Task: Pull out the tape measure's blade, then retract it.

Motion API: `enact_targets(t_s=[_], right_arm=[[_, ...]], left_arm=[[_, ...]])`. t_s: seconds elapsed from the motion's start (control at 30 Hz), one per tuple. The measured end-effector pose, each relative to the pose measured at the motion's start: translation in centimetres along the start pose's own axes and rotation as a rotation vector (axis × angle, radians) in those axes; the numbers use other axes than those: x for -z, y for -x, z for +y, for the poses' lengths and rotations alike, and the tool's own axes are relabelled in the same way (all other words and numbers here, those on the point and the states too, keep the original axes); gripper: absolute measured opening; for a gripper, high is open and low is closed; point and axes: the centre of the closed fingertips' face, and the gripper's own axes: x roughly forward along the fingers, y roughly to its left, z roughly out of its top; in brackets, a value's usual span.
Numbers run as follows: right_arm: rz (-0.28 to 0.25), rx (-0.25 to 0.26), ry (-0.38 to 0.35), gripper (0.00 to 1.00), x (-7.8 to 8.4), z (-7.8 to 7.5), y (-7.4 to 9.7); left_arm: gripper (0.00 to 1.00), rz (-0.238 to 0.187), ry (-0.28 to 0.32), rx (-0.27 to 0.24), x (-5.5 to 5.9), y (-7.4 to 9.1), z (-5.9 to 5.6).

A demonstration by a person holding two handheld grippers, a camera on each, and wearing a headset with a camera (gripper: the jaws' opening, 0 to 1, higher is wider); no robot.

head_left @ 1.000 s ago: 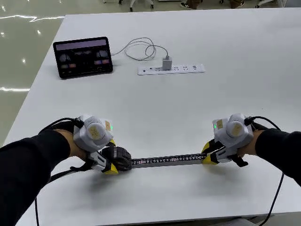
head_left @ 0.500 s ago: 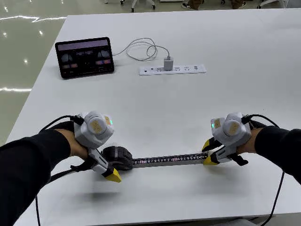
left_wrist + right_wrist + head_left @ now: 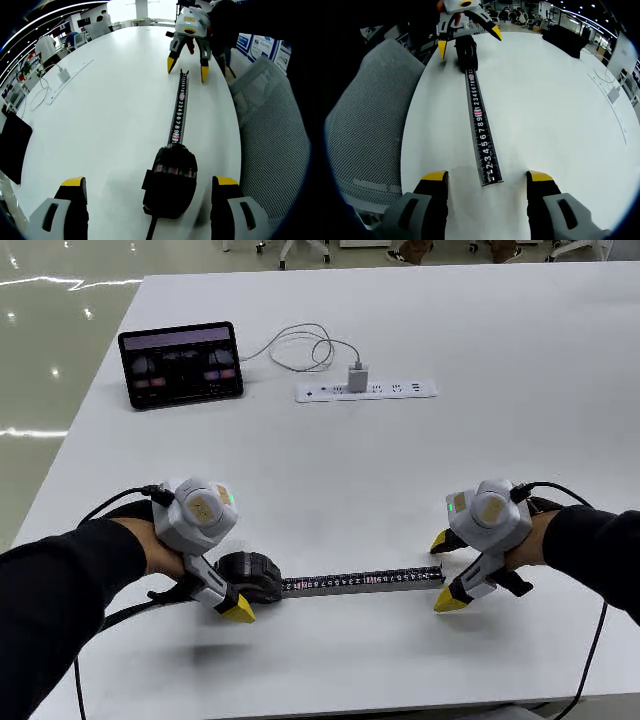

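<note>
Yellow-tipped and spread wide, the left hand-held gripper [image 3: 150, 183] stands open astride the black tape measure case [image 3: 170, 181], which sits on the white table [image 3: 330, 470] between its jaws, seemingly touching neither. From the case the blade [image 3: 479, 120] runs flat along the table, straight ahead to the right hand-held gripper [image 3: 487, 176]. That one is open too: the blade's tip lies between its jaws with a gap on either side, so nothing is gripped. The pull-out looks done and the retract step is in hand. Since the blade lies extended unheld, I judge a lock is holding it. The next move likely calls for closing the left hand-held gripper on the case and freeing the blade. Well beyond both lie a power strip [image 3: 367, 389], a looped cable [image 3: 300, 340] and a tablet [image 3: 181, 363].
</note>
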Motion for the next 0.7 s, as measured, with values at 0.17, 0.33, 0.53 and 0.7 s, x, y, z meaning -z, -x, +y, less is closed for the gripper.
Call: enact_targets(t_s=[0.17, 0.33, 0.53, 0.7], right_arm=[[-0.027, -0.004, -0.062, 0.75, -0.3, 0.2, 0.1], [-0.042, -0.032, -0.088, 0.86, -0.5, 0.8, 0.1], [-0.065, -0.015, -0.122, 1.00, -0.8, 0.7, 0.0], [-0.096, -0.002, -0.151, 1.00, -1.5, 0.6, 0.3]], left_arm=[[1.00, -0.002, -0.003, 0.013, 0.0, 0.1, -0.4], [1.00, -0.041, 0.040, 0.025, -0.7, 0.1, -0.7], [1.00, -0.064, 0.058, 0.018, -1.0, 0.3, -0.5], [1.00, -0.100, 0.091, -0.021, -1.2, 0.5, 0.4]])
